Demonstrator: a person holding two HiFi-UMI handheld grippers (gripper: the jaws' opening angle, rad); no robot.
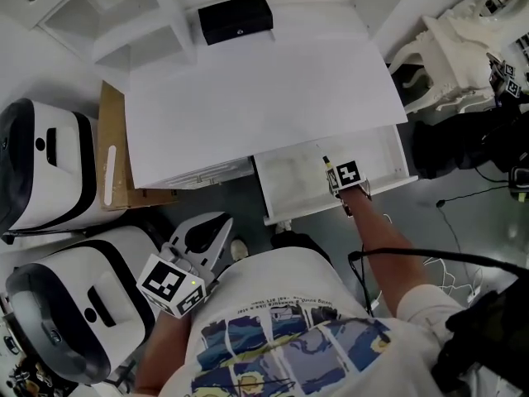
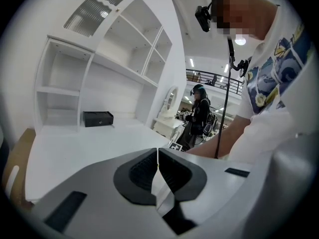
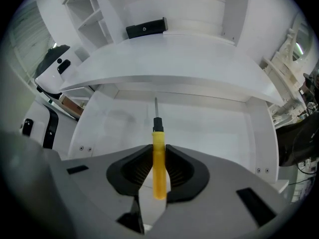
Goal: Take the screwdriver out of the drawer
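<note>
Firmly, right gripper (image 3: 158, 157) clamps the screwdriver (image 3: 158, 136) (left gripper (image 2: 158, 164) closed, empty).

The white table (image 1: 264, 98) carries a small black box (image 1: 235, 18) at the 12 o'clock edge of its top, beside the shelves (image 1: 124, 19), and a white drawer (image 1: 289, 174) stands pulled out under its 5 o'clock corner.
</note>
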